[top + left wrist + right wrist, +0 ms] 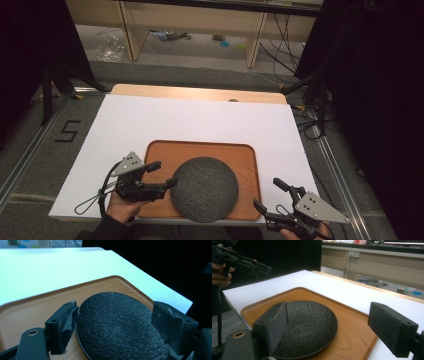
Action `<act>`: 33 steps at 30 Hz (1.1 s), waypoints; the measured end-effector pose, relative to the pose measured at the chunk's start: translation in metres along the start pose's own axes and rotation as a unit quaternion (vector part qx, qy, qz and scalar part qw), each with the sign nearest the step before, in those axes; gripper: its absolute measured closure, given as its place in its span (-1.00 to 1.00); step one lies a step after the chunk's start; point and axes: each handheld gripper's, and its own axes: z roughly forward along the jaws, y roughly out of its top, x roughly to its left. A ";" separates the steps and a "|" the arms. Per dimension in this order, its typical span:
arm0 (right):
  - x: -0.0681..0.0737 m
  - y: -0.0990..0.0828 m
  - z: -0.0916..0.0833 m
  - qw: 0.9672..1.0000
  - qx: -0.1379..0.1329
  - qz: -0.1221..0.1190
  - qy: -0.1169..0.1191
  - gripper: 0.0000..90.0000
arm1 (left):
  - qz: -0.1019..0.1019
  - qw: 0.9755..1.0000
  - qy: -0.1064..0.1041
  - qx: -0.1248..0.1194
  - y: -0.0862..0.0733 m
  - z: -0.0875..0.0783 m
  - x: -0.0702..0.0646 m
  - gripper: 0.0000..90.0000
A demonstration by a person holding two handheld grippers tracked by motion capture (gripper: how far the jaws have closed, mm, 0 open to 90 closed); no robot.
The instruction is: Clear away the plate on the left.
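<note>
The white tabletop (200, 117) is lying in front of you, and it is carrying everything else. On its near part the wooden tray (200, 150) is sitting flat, its long side running parallel to the near edge. Inside the tray, toward the near rim and a little right of the tray's middle, the dark round plate (204, 188) is lying flat with its rough textured face up; its near rim is reaching the tray's near rim.

Your left gripper (162, 175) is hovering at the left edge of the plate, over the tray's left part. Its fingers (65, 327) are standing spread wide and gripping nothing; in the left gripper view the plate's edge is showing between and beyond them, and you cannot tell from there whether the left finger is touching the rim.

Your right gripper (270, 195) is hanging just off the tray's near right corner, over the tabletop. Its fingers (393, 328) are also spread wide, holding nothing, with the plate lying ahead of them.
</note>
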 end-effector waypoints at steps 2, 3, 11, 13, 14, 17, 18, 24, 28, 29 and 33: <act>0.000 0.000 0.001 1.000 -0.003 -0.002 0.002 -0.65 | 0.011 1.000 -0.002 -0.005 -0.001 -0.003 -0.003 -0.54; 0.000 0.000 0.001 1.000 -0.004 -0.002 0.003 -0.65 | 0.022 1.000 -0.006 -0.007 -0.001 -0.004 -0.004 -0.54; 0.002 -0.001 0.003 1.000 -0.014 -0.004 0.001 -0.66 | 0.033 0.999 -0.008 -0.009 -0.004 -0.011 -0.010 -0.55; 0.002 -0.001 0.003 1.000 -0.013 -0.006 0.003 -0.66 | 0.038 0.999 -0.007 -0.013 -0.005 -0.012 -0.012 -0.55; 0.002 -0.001 0.003 1.000 -0.013 -0.006 0.003 -0.66 | 0.042 0.999 -0.001 -0.009 -0.005 -0.014 -0.013 -0.55; 0.002 -0.001 0.004 1.000 -0.015 -0.005 0.006 -0.66 | 0.045 0.999 -0.001 -0.011 -0.007 -0.015 -0.015 -0.55; 0.002 -0.001 0.004 1.000 -0.016 -0.005 0.009 -0.66 | 0.043 0.999 0.004 -0.009 -0.009 -0.018 -0.017 -0.55; 0.003 -0.001 0.004 1.000 -0.008 -0.007 0.011 -0.66 | 0.040 0.999 0.005 -0.011 -0.011 -0.024 -0.021 -0.55; 0.003 -0.001 0.004 1.000 -0.012 -0.006 0.011 -0.66 | 0.050 0.999 0.004 -0.002 -0.015 -0.026 -0.027 -0.55; 0.003 -0.001 0.004 1.000 -0.012 -0.006 0.011 -0.66 | 0.050 0.999 0.004 -0.002 -0.015 -0.026 -0.027 -0.55; 0.004 -0.001 0.003 1.000 -0.003 -0.002 0.011 -0.66 | 0.059 0.998 0.000 -0.001 -0.015 -0.024 -0.029 -0.55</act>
